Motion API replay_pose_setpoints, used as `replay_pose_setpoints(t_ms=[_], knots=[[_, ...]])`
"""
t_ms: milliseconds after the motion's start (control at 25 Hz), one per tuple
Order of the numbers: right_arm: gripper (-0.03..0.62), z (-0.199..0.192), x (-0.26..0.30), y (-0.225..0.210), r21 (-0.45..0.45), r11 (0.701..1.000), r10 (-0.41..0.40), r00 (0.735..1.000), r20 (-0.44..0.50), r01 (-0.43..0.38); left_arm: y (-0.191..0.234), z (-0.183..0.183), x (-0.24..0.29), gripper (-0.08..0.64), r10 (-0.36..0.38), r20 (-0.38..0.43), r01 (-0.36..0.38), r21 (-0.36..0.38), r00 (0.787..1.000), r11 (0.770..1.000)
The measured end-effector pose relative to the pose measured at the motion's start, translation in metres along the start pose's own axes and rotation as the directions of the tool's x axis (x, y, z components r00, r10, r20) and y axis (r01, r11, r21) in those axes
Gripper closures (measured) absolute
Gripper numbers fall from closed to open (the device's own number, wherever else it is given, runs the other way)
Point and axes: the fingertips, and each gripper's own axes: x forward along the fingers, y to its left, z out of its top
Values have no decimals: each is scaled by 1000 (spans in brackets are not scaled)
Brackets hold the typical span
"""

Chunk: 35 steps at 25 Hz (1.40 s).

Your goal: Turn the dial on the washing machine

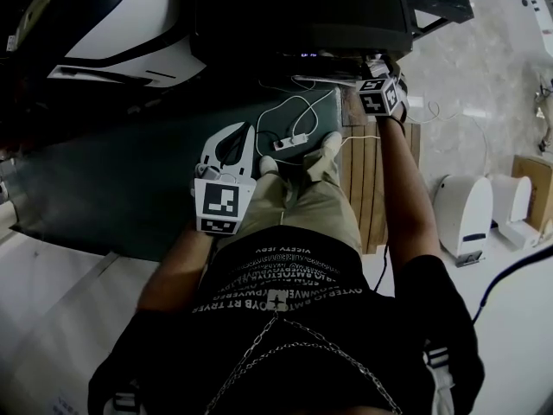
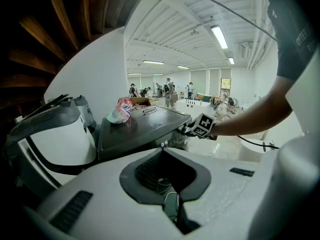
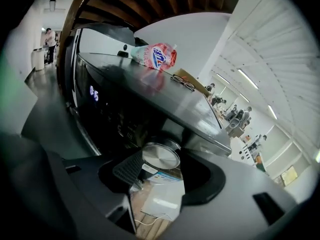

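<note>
The dark washing machine (image 1: 302, 7) stands in front of me, its lit display facing down the panel. Its round silver dial (image 3: 161, 156) sits between the jaws of my right gripper (image 3: 160, 165), the ribbed left pad (image 3: 127, 168) against its rim. In the head view my right gripper (image 1: 378, 72) reaches the machine's front right corner. The left gripper view shows the right gripper (image 2: 186, 129) at the panel too. My left gripper (image 1: 240, 132) hangs low by my thigh, away from the machine, jaws together and empty.
A pink detergent pouch (image 3: 157, 56) and a pair of glasses (image 3: 182, 82) lie on the machine's lid. A white appliance (image 1: 121, 24) stands to the left, and smaller white units (image 1: 462, 210) to the right. A power strip (image 1: 292, 141) with cables lies by my feet beside wooden slats (image 1: 363, 171).
</note>
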Motion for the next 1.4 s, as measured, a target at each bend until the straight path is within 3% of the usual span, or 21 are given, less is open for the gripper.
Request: replay_pose_setpoints(t_ms=[200,320,520,600,680,800,960,1120,1280,1320,1400], knots=[[359,-2,-3,-3,155,985,69,997,22,-71,-1,2,2,555,-2,5,2,10,1000,1000],[359,-2,-3,-6,245,960,124,991,58,-135,-2,4,3,555,-5,11,5,16,1000,1000],[359,-5,-3,-9,321,928,167,981,101,-191,-2,8,6,555,-15,17,14,24,1000,1000],[353,-4,-7,-12,287,945,132,987,92,-153,-2,9,6,555,-15,20,14,25,1000,1000],[360,2,-10,-11,183,979,79,994,72,-91,1,10,7,555,-13,21,12,25,1000,1000],[353,4,-7,-2,107,992,57,998,35,-60,2,8,6,555,-12,18,11,27,1000,1000],[353,3,-5,-4,171,983,66,998,8,-67,2,10,4,555,-15,22,14,34,1000,999],[347,-1,-3,-8,334,932,130,990,59,-142,3,11,3,555,-12,28,11,34,1000,999],[333,-5,1,-7,423,884,176,980,90,-198,2,8,-1,555,-13,24,12,35,1000,999],[333,-5,0,-8,427,883,170,981,96,-195,3,8,-2,555,-10,24,9,36,1000,999],[342,2,-6,-10,386,909,123,987,108,-156,4,9,-3,555,-3,26,2,35,1000,999]])
